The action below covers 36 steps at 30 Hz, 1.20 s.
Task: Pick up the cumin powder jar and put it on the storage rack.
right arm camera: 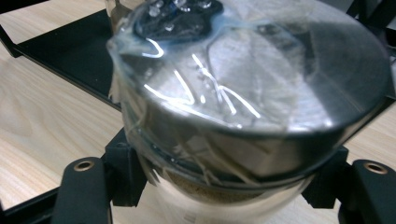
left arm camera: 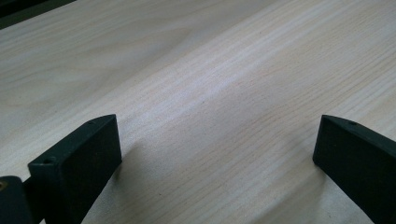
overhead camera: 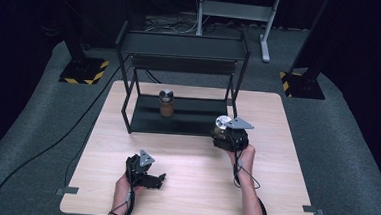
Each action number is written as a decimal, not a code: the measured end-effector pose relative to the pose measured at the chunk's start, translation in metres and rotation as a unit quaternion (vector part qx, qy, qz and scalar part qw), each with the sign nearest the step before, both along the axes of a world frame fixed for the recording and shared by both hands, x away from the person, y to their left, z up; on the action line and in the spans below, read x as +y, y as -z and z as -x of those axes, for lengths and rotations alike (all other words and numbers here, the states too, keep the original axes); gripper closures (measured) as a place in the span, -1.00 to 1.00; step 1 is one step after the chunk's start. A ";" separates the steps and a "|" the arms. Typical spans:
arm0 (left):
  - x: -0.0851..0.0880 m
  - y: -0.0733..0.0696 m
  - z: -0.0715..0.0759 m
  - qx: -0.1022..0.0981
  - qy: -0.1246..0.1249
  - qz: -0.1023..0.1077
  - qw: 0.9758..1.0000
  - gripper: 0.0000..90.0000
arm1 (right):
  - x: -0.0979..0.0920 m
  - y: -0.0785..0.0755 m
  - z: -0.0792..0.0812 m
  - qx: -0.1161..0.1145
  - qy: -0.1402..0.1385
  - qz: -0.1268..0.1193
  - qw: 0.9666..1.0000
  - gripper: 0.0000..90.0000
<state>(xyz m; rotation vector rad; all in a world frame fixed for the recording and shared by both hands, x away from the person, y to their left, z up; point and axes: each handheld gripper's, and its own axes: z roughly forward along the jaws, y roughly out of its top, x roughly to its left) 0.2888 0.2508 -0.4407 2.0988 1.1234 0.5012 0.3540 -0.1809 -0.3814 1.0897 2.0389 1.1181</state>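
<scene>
Clamping the jar (right arm camera: 252,93) in your right gripper (overhead camera: 230,138) keeps it upright beside the shelf (overhead camera: 178,118), while your left gripper (overhead camera: 149,175) rests spread on the table (overhead camera: 193,193).

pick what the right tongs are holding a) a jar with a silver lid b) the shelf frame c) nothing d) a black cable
a, the right tongs are shut on the jar with a silver lid, their jaws pressing on both of its sides.
</scene>
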 end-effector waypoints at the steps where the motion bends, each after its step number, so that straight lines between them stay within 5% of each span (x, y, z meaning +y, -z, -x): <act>1: 0.000 0.000 0.000 0.000 0.000 0.000 1.000 -0.99 | 0.001 0.000 -0.001 0.001 -0.001 0.001 1.000 -0.34; 36: 0.000 0.000 0.000 -0.001 0.001 0.000 1.000 -0.98 | 0.032 -0.005 -0.048 0.027 -0.009 0.016 0.999 -0.34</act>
